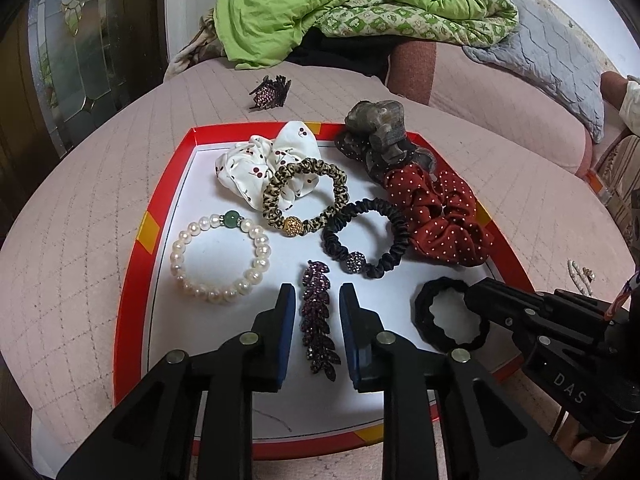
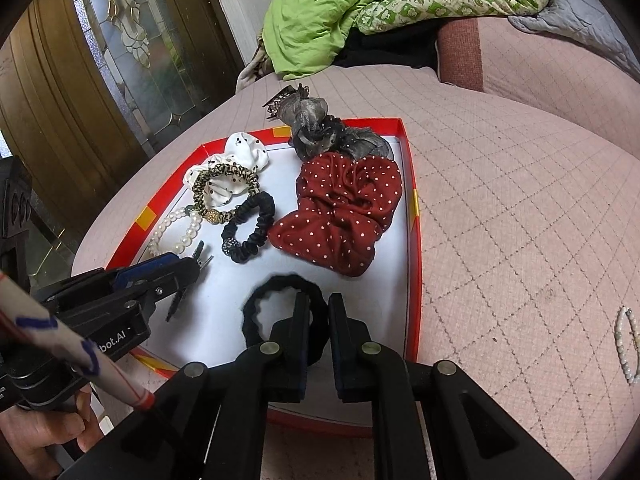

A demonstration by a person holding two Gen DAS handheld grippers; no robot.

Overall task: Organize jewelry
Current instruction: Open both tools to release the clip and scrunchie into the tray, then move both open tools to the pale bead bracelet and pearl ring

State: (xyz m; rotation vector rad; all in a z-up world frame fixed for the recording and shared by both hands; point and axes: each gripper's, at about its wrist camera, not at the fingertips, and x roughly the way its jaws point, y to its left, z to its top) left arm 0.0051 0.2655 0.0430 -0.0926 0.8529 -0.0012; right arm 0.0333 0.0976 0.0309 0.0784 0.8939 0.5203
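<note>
A red-rimmed tray [image 1: 136, 280] with a white floor lies on the pink quilted bed. My left gripper [image 1: 317, 288] is open astride a purple rhinestone barrette [image 1: 318, 332] that lies flat on the tray, and neither pad touches it. To the right, my right gripper [image 2: 319, 304] is shut on the band of a black hair tie [image 2: 256, 312] resting on the tray floor. The tray also holds a pearl bracelet [image 1: 220, 260], a leopard tie [image 1: 300, 200], a black satin scrunchie [image 1: 366, 240], a red dotted scrunchie [image 1: 440, 220], a white cherry scrunchie [image 1: 264, 160] and a grey bow clip [image 1: 376, 128].
A dark claw clip [image 1: 268, 90] sits on the bed beyond the tray. A pearl piece [image 2: 626, 344] lies on the quilt to the tray's right. A green quilt [image 1: 320, 4] is heaped at the back, and a glass-panelled door [image 2: 132, 40] stands left.
</note>
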